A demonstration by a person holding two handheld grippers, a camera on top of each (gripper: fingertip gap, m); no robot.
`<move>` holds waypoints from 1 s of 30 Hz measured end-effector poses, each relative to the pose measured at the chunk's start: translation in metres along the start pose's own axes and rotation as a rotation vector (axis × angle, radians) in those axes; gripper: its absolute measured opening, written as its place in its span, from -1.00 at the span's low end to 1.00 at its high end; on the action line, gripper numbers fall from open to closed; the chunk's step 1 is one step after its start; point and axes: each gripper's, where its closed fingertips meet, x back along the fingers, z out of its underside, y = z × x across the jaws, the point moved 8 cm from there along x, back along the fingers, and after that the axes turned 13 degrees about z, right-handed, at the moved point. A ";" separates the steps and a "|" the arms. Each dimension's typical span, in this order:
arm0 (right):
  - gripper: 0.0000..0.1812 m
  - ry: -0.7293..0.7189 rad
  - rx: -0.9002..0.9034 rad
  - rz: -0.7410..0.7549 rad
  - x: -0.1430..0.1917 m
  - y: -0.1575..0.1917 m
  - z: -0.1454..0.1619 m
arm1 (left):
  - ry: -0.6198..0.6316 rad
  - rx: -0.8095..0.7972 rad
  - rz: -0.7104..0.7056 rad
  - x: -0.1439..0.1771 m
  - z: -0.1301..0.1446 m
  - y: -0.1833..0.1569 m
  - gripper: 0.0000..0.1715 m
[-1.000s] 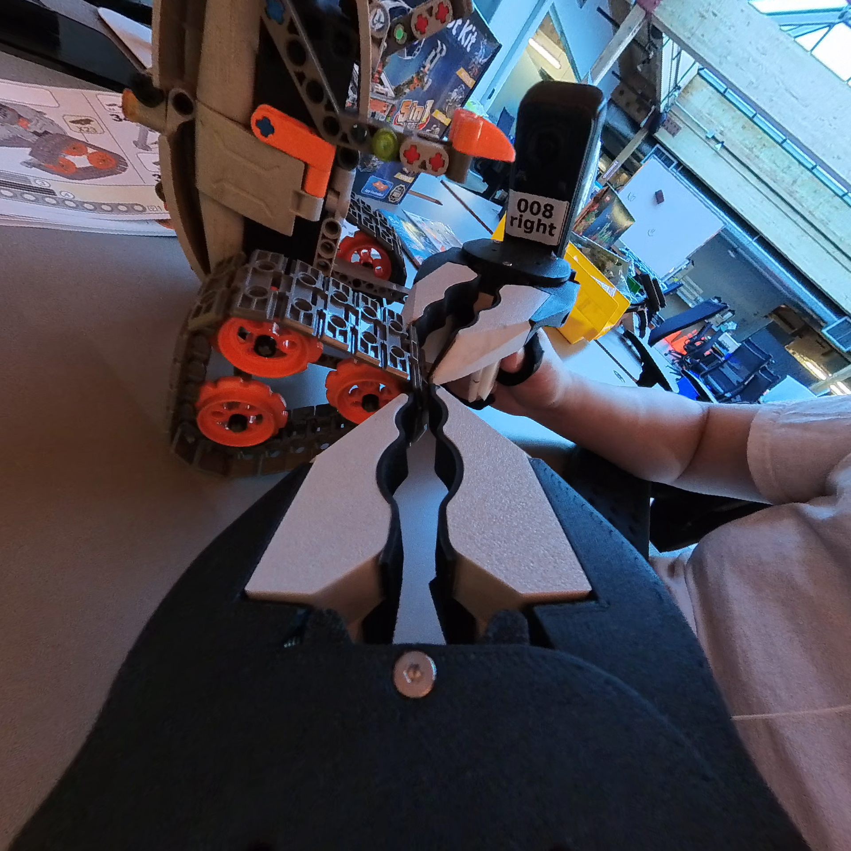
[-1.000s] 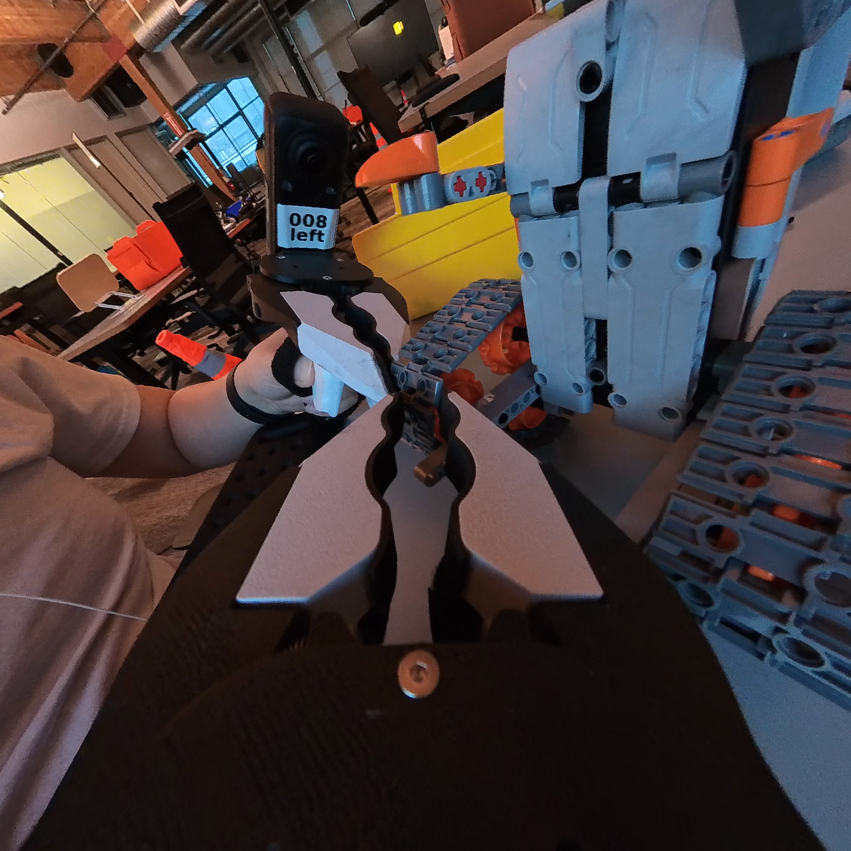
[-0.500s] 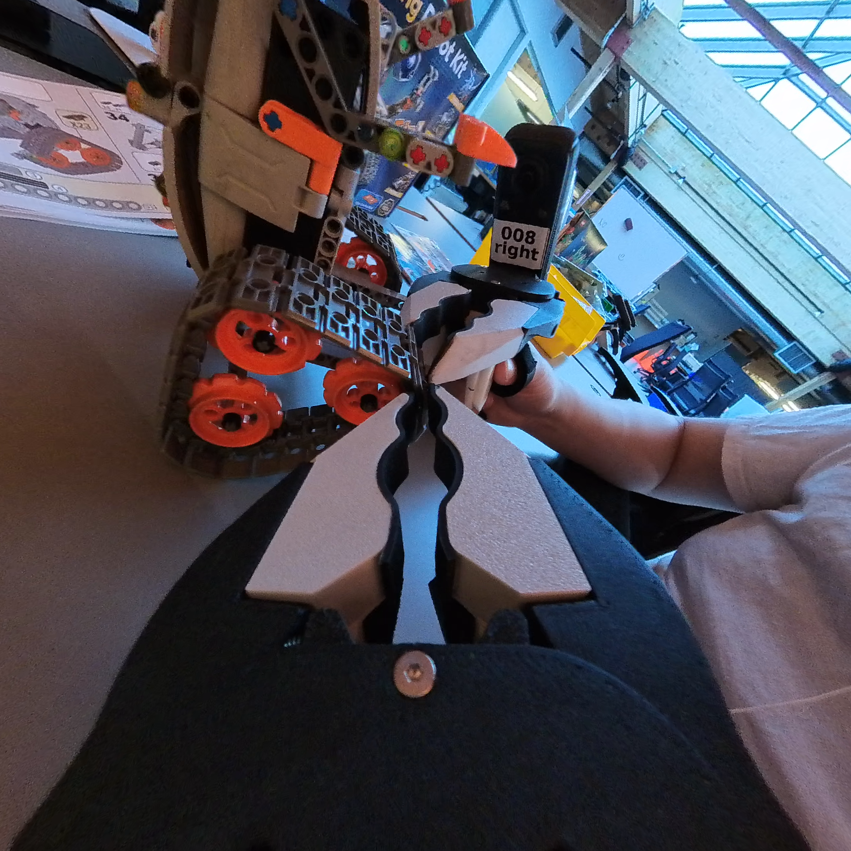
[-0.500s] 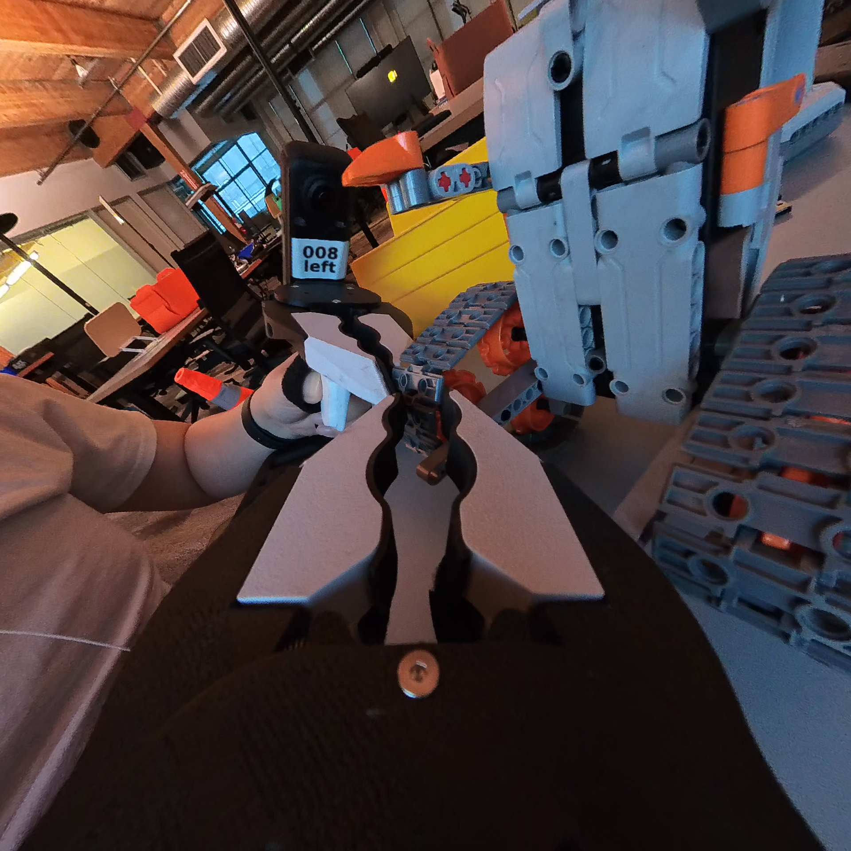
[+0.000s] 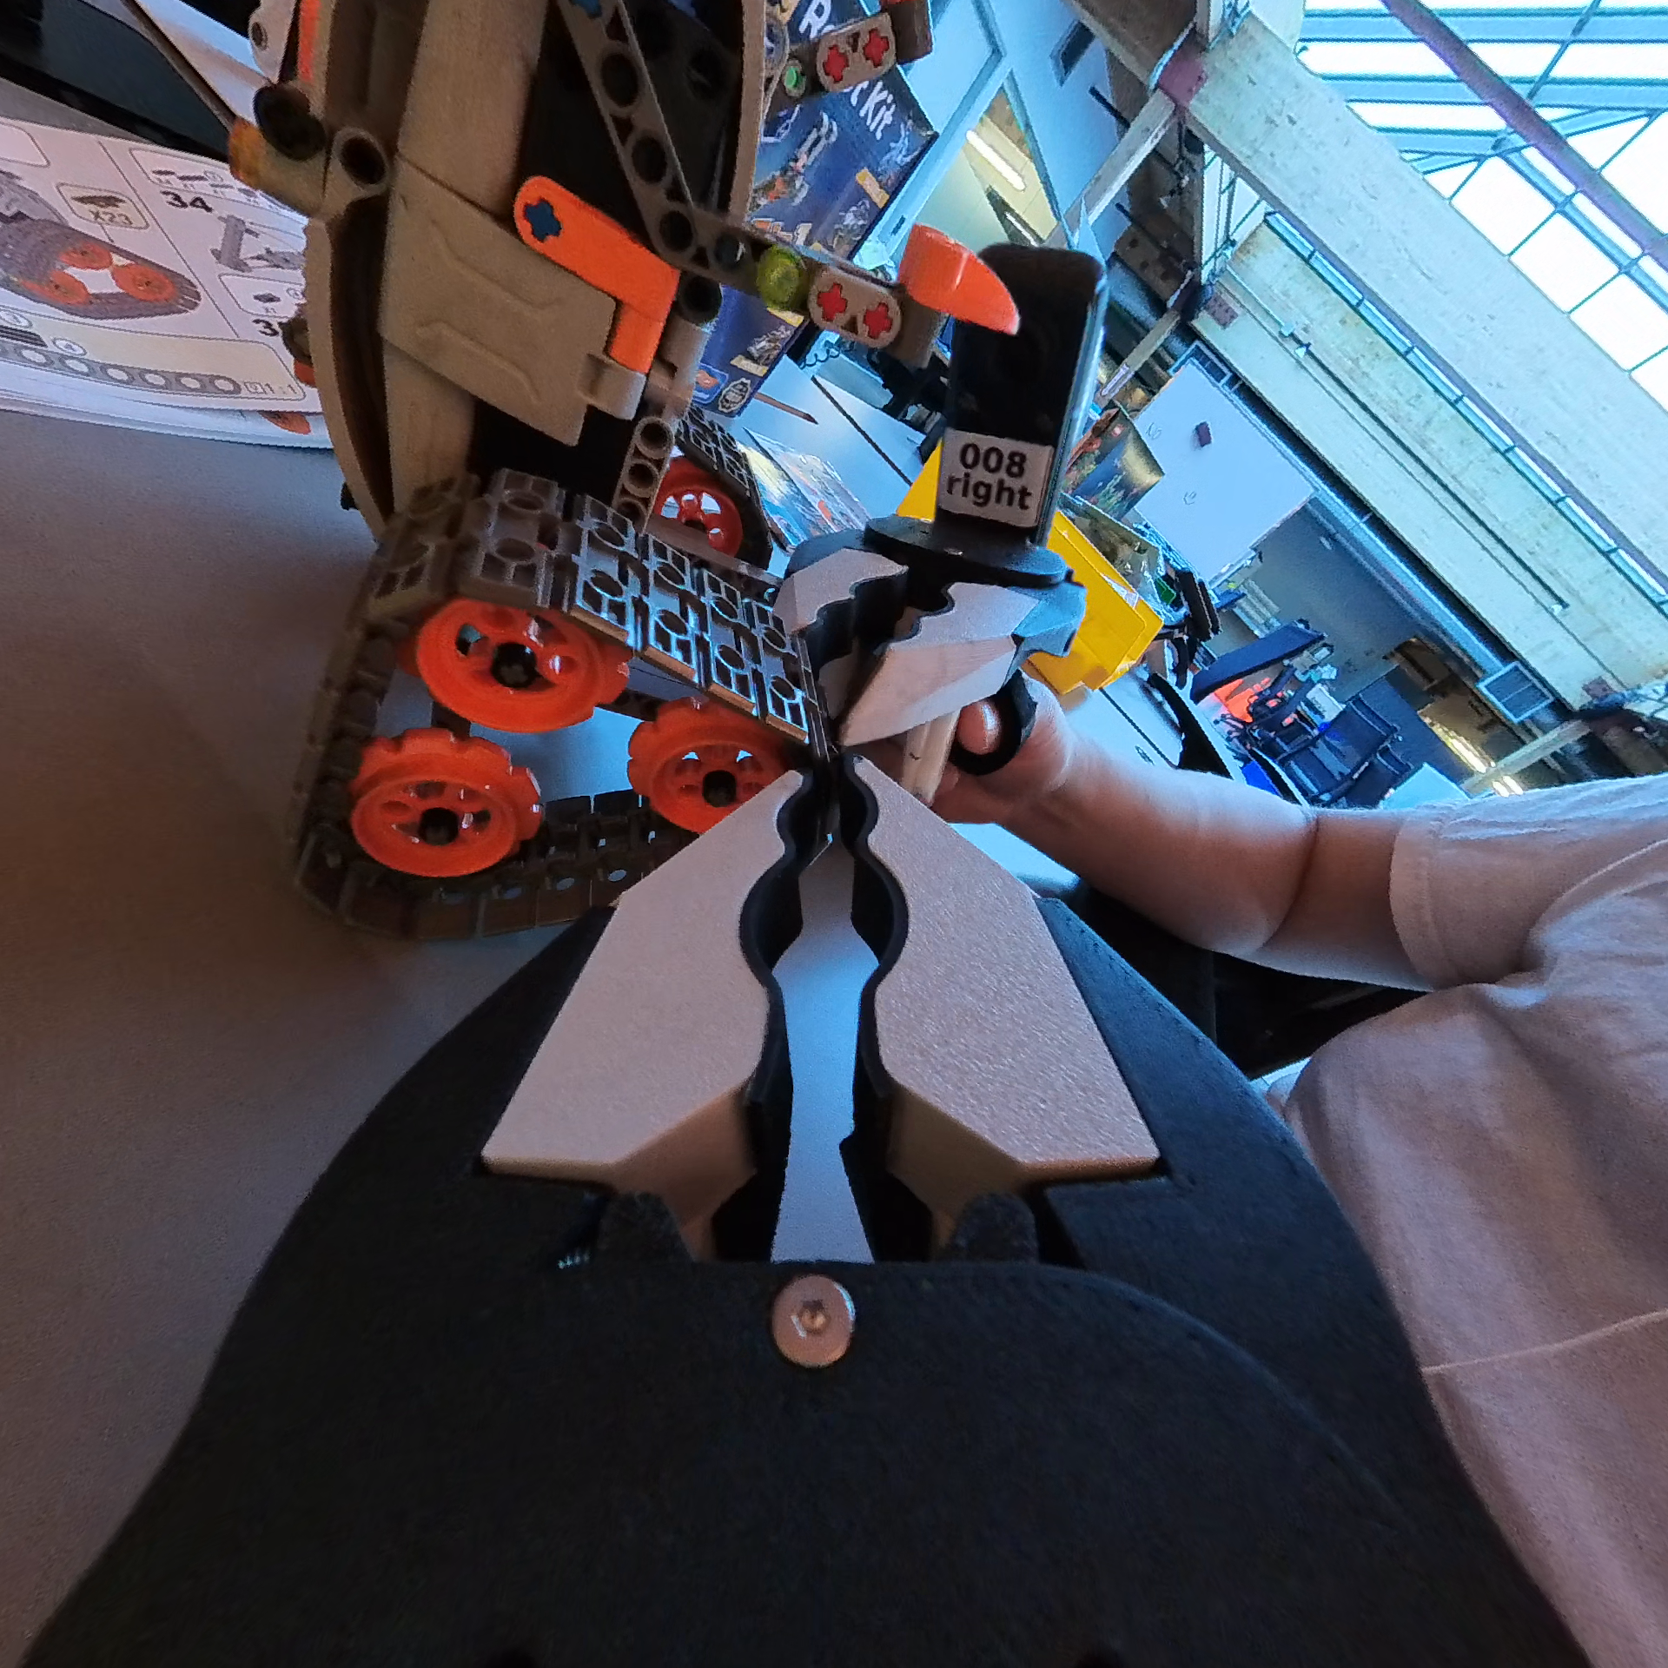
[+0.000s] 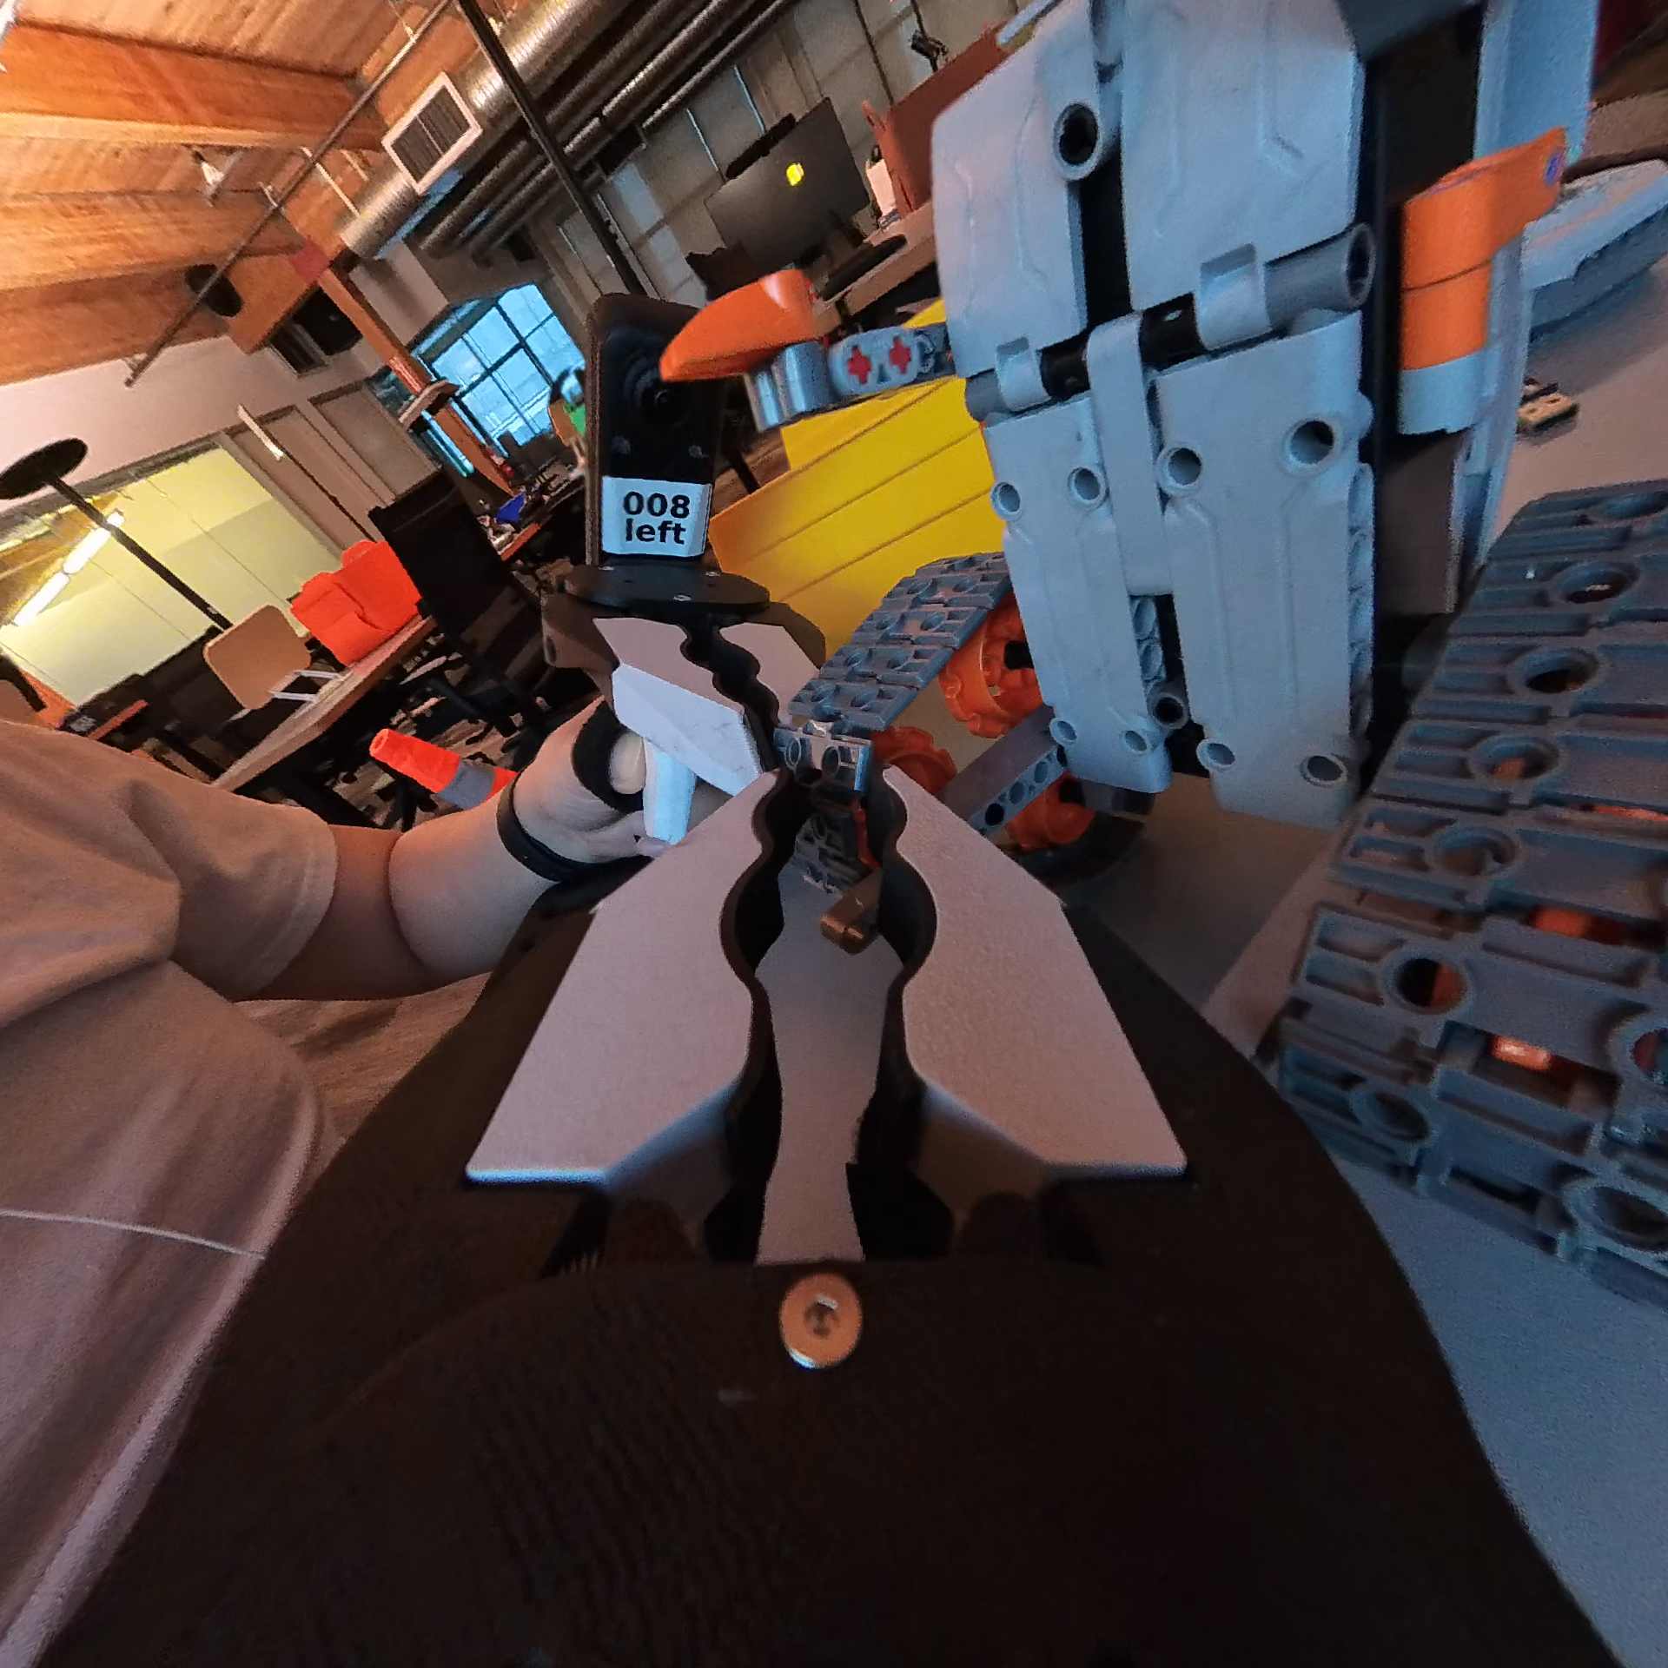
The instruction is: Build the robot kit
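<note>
Left gripper [image 5: 826,783] jaws are clenched on the free end of the grey linked plastic tread [image 5: 632,614]. The right gripper [image 6: 830,787] jaws grasp that same end link from the opposite side, a small brown pin [image 6: 848,921] showing between them. Both grips match a second ago; only the views have tilted. The tread runs over orange toothed wheels [image 5: 514,663] under the grey-panelled brick vehicle [image 5: 487,307] on the bench [image 5: 135,722].

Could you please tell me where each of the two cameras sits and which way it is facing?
Left wrist view: on the left hand-held gripper, looking along its fingers at the track of the brick-built vehicle; the person's right hand shows.
Right wrist view: on the right hand-held gripper, facing the opposite way at the same track end; the left hand shows.
Shared: both grippers, track, vehicle, yellow bin.
</note>
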 end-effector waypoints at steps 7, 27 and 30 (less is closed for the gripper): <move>-0.77 0.003 -0.031 -0.030 0.000 0.000 0.000 | -0.004 0.004 -0.001 0.001 0.000 0.001 -0.98; -0.77 0.012 -0.032 -0.027 -0.001 0.000 -0.001 | -0.020 0.028 0.017 0.002 -0.001 0.002 -0.98; -0.83 0.017 -0.017 0.004 -0.002 -0.001 -0.001 | -0.020 0.030 0.017 0.002 -0.001 0.002 -0.98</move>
